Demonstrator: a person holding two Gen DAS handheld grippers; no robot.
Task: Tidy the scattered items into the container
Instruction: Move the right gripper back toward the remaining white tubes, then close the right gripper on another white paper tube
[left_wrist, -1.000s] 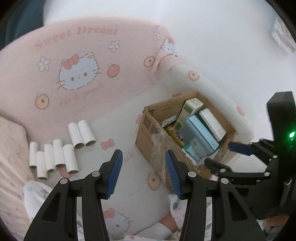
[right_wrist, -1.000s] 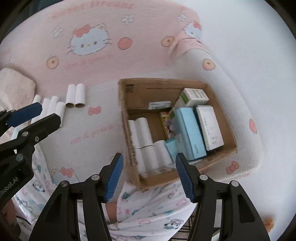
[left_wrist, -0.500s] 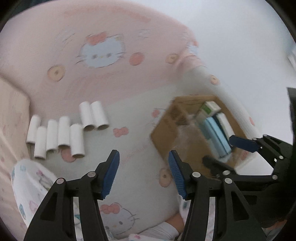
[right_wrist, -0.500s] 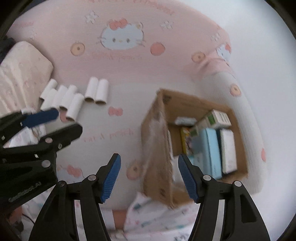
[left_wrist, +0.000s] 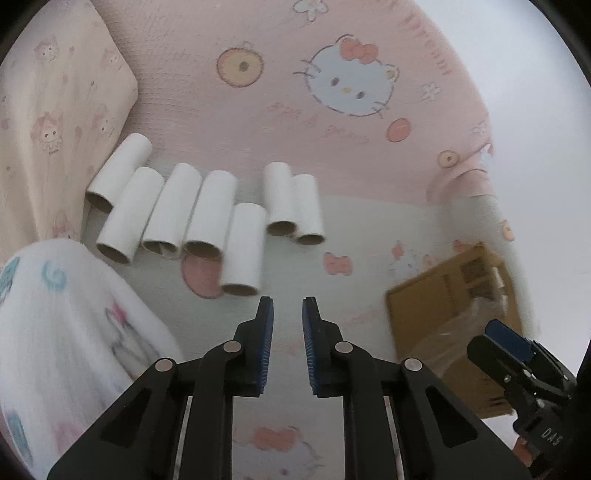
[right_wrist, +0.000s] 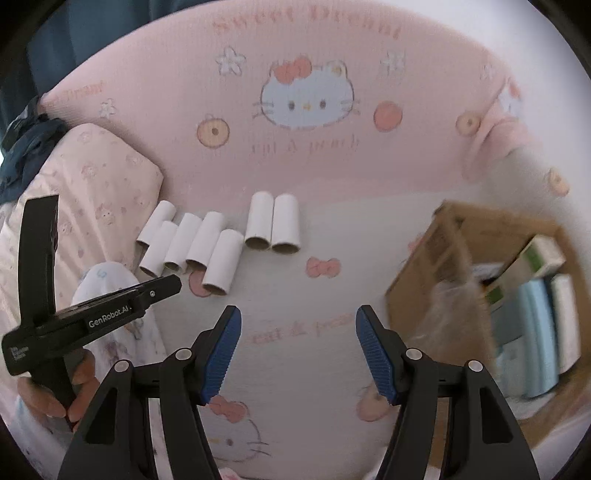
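Now your left gripper (left_wrist: 287, 314) had its blue-padded jaws narrowed to a slim gap with nothing between them, hovering just short of the nearest white cardboard tube (left_wrist: 242, 249). Your right gripper (right_wrist: 298, 328) was spread wide and empty above the white Hello Kitty bedsheet (right_wrist: 295, 288). Seven white cardboard tubes (right_wrist: 218, 240) lay side by side near the pink headboard cushion (right_wrist: 295, 147). Well off to the right stood the brown cardboard box (right_wrist: 417, 295), with cartons inside.
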